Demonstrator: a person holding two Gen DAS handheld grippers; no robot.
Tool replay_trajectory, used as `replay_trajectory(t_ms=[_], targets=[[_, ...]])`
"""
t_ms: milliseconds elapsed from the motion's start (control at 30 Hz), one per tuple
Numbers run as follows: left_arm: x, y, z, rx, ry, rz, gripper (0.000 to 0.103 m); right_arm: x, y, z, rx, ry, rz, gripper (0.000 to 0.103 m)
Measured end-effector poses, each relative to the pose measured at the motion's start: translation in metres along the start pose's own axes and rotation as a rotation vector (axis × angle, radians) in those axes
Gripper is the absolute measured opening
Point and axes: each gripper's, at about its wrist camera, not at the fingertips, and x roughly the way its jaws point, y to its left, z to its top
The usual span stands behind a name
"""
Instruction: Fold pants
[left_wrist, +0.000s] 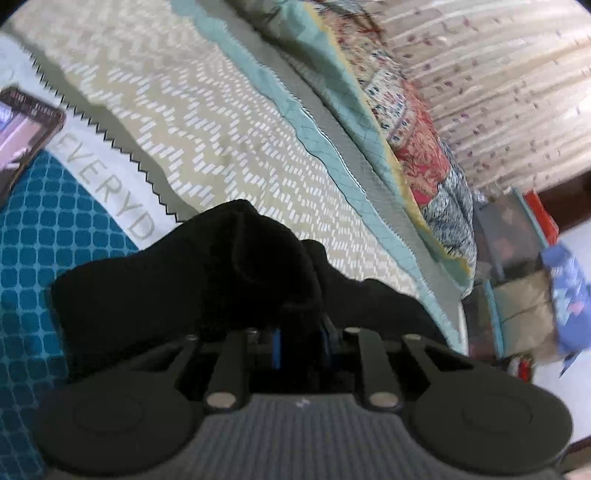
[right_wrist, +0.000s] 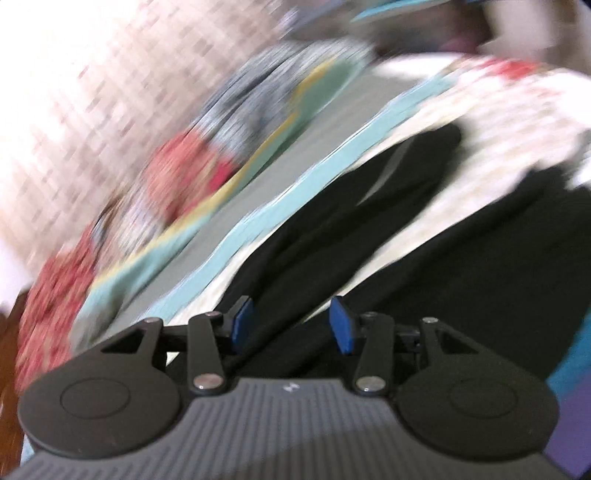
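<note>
Left claw (left_wrist: 299, 332) is seen pinched on black pants (left_wrist: 207, 280), bunched on a bed (left_wrist: 207, 147) covered by a zigzag-patterned spread; right claw (right_wrist: 291, 325) is held spread above the legs. Curtains (left_wrist: 498, 92) are seen behind.

One legible text: grey capitals "EVERYD" on the white band (left_wrist: 110, 177) of a cloth, between its saw-tooth edge and a teal grid-patterned area; the black pants (left_wrist: 207, 273) cover whatever letters follow. A dark phone-like screen (left_wrist: 22, 133) at the left edge shows marks too blurred to read. The right wrist view has no readable text.
</note>
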Motion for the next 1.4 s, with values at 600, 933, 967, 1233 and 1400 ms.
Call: replay_trajectory(t_ms=[600,933,967,1233,1400], targets=[[-0.032,-0.035,0.046,-0.155,-0.079,0.030,0.015,0.116,-0.137,0.110,0.377,-0.064,-0.236,0.007],[-0.034,-0.025,0.044,-0.158,-0.066,0.041,0.013,-0.029,-0.108,0.119,0.214,-0.338,0.034,0.007],[-0.038,-0.021,0.044,-0.163,-0.073,0.038,0.013,-0.045,-0.114,0.115,0.209,-0.354,0.026,0.007],[-0.073,0.018,0.025,-0.218,-0.077,0.097,0.011,-0.097,-0.198,0.032,0.299,-0.261,-0.298,0.008],[-0.081,0.030,0.005,-0.216,-0.053,0.129,0.012,-0.082,-0.198,0.013,0.282,-0.240,-0.435,0.056]])
